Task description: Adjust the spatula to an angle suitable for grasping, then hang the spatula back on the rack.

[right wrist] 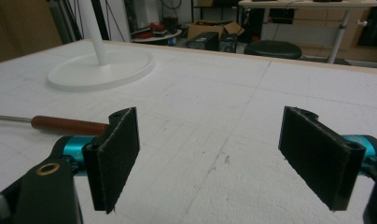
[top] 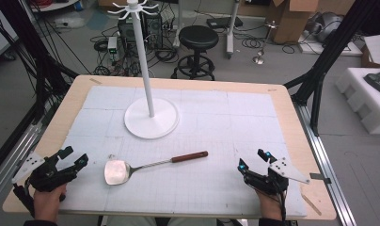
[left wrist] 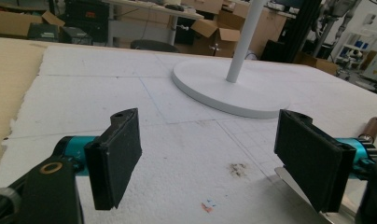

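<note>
Spatula [top: 131, 168] is lying flat on the bench [top: 47, 132], steel blade toward the left hand-held gripper [top: 71, 160], wooden handle toward the right hand-held gripper [top: 253, 159]. Both are sitting spread and empty, flanking it, probably staged for pickup. Hook stand [top: 150, 120] is waiting behind. No containers around.

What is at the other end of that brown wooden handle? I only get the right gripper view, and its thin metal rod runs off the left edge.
Observer: A flat, shiny metal spatula blade, lying on the white foam mat in the high view.
Visitor: And what tops the tall white pole?
Observer: A ring of small white hooks.
Visitor: Where is the other gripper?
Observer: The left gripper sits left of the blade, jaws open, nothing between them.
</note>
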Demonstrator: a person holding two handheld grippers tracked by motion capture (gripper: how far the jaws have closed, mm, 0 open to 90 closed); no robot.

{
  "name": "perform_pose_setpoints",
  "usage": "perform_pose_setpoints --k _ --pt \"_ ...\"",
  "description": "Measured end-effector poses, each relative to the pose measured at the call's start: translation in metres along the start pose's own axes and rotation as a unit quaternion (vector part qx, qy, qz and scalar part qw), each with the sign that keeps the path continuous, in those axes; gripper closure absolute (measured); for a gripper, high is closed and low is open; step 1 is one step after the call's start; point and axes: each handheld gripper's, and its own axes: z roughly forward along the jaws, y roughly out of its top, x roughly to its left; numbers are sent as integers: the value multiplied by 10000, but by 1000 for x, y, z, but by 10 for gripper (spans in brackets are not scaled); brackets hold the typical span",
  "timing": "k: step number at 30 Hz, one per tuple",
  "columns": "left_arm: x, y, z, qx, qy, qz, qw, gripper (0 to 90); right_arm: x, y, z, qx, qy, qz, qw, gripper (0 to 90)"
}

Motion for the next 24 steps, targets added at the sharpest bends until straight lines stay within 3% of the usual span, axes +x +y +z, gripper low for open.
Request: perform_pose_setpoints --k 6,12,16,24 --pt "-1 0 0 -24 12 19 10000 231 -2 0 1 -17 -27 64 10000 192" --pt "-1 0 0 -11 40 29 10000 231 -2 -2 1 39 6 -66 10000 192" --pt "0 0 1 53 53 -13 10000 231 -3 -2 -2 -4 -37 39 10000 192" --pt "2 -1 -4 -221 180 -190 9994 224 -5 -5 -5 -25 -74 128 9999 192"
